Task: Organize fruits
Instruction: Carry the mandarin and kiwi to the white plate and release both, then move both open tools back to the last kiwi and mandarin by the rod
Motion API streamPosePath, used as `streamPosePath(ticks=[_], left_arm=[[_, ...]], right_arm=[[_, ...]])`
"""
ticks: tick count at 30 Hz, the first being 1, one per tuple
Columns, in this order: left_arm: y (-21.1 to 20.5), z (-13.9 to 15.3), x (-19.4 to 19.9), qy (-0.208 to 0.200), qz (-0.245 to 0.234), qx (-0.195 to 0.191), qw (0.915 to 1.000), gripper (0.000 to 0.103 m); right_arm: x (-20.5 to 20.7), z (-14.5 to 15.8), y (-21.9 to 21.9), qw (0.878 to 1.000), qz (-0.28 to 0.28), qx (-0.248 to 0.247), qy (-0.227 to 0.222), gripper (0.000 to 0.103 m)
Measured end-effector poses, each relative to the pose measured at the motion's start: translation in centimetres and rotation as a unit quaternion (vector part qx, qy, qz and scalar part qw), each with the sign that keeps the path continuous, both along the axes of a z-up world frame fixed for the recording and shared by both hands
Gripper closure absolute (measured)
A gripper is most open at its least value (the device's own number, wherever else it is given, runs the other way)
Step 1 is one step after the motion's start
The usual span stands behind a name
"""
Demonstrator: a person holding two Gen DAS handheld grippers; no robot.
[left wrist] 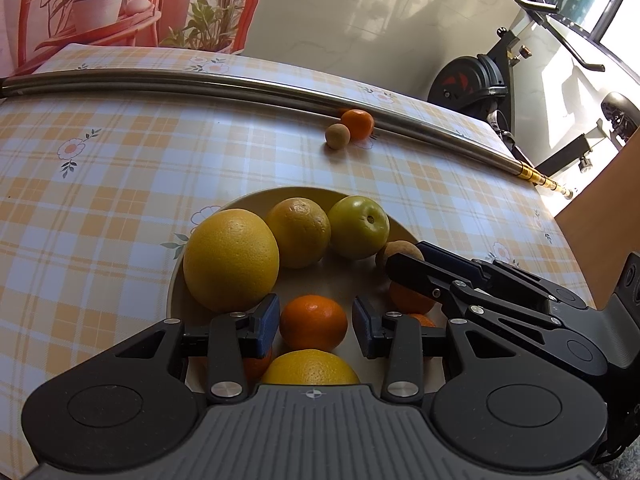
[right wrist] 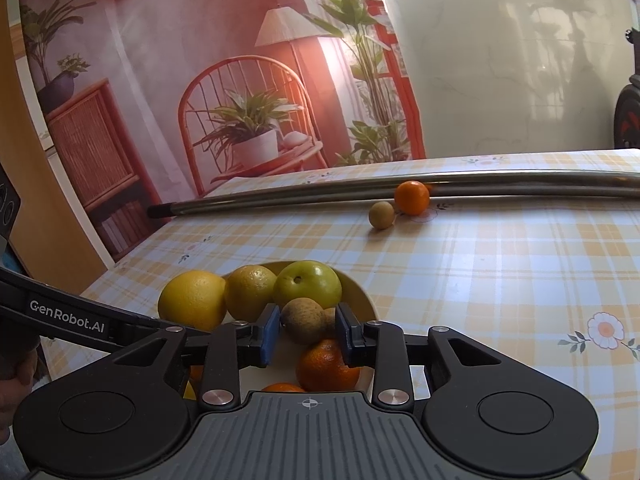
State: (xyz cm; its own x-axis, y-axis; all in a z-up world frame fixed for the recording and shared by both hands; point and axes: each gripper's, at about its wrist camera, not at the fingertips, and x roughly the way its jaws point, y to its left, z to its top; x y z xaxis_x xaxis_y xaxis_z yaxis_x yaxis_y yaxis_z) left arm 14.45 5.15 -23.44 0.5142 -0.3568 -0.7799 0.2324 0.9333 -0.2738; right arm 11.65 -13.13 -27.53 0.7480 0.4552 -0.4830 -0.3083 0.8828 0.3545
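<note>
Your left gripper hangs over the bowl with its jaws apart, a mandarin sitting in the gap — neither pad appears to touch it, so it looks released or not yet gripped rather than held. Your right gripper also has its jaws spread, framing a small brown fruit that rests on the pile; whether a pad grazes it is hard to tell.

Around them the bowl holds a large yellow citrus, a second yellowish citrus and a green apple, likely heaped together because the bowl is where the fruit is being gathered. Further out on the table, an orange mandarin and a small tan fruit touch each other against a metal rod — probably the pieces left to collect.

The lower fruits are cut off by the gripper bodies, and the bowl's near rim is hidden.
</note>
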Motion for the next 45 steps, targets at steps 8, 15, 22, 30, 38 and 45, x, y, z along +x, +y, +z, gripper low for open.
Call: streamPosePath(ticks=[8,15,22,30,38,45], left_arm=[[0.0,0.1,0.0,-0.001,0.001,-0.002,1.0,0.061],[0.0,0.8,-0.1,-0.012,0.001,-0.003,0.9999,0.061],[0.2,1.9,0.0,-0.029,0.003,-0.008,0.9995,0.061],[1.2,3.2,0.4,-0.057,0.024,-0.002,0.9981,0.061],[2.6,4.6,1.1,-0.077,0.047,0.0,0.996,0.061],[4.5,7.5,2.8,-0.117,0.074,0.009,0.9903,0.061]], right_arm=[[0.0,0.1,-0.2,1.0,-0.004,0.006,-0.002,0.073],[0.0,0.1,-0.4,1.0,-0.006,0.011,-0.003,0.073],[0.0,0.1,-0.6,1.0,-0.008,0.02,-0.001,0.073],[0.0,0.3,-0.8,1.0,-0.011,0.027,-0.001,0.071],[0.1,0.3,-1.2,0.999,-0.019,0.033,0.002,0.071],[0.9,0.6,-2.4,0.998,-0.035,0.044,0.001,0.071]])
